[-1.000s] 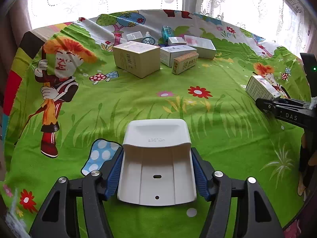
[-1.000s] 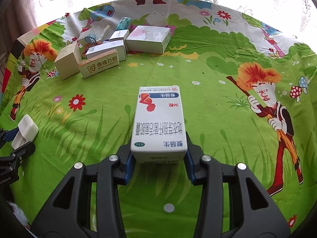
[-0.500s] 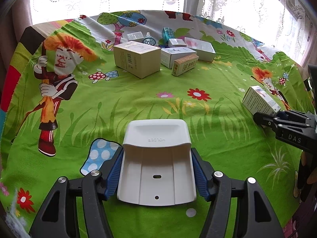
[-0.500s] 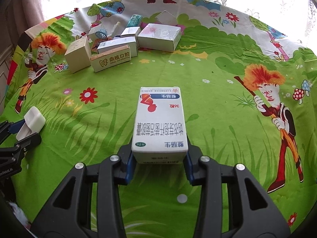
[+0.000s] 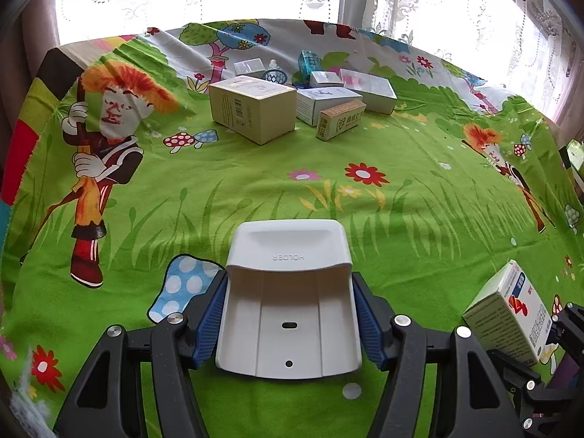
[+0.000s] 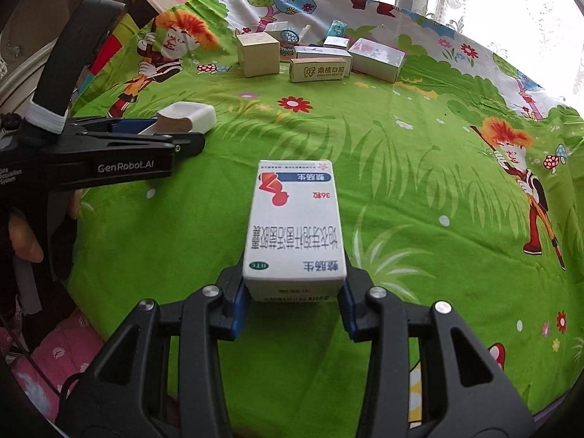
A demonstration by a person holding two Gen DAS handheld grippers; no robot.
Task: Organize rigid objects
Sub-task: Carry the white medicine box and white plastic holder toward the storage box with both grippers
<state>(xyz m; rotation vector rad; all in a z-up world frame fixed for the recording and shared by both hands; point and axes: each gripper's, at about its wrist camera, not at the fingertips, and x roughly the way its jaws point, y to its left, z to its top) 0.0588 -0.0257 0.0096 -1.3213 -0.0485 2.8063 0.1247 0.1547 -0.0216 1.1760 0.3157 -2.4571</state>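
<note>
My left gripper (image 5: pixel 288 323) is shut on a white plastic holder (image 5: pixel 288 299) and holds it above the near part of the green cartoon cloth (image 5: pixel 328 197). My right gripper (image 6: pixel 294 301) is shut on a white medicine box (image 6: pixel 294 226) with red and blue print. That box also shows at the lower right of the left wrist view (image 5: pixel 509 312). The left gripper with the holder (image 6: pixel 186 116) shows at the left of the right wrist view. A cluster of boxes lies at the far side, with a large beige box (image 5: pixel 252 107) and a tan dental box (image 5: pixel 339 118).
White boxes (image 5: pixel 367 89), a teal packet (image 5: pixel 308 62) and a small bottle (image 5: pixel 273 71) sit in the far cluster. The cloth's edges fall off at left and right. A window with lace curtains is behind. Pink fabric (image 6: pixel 54 357) lies below the near-left edge.
My right gripper with the medicine box has drawn back and towards the left gripper; it now sits close beside it. The left gripper still holds the holder in about the same place.
</note>
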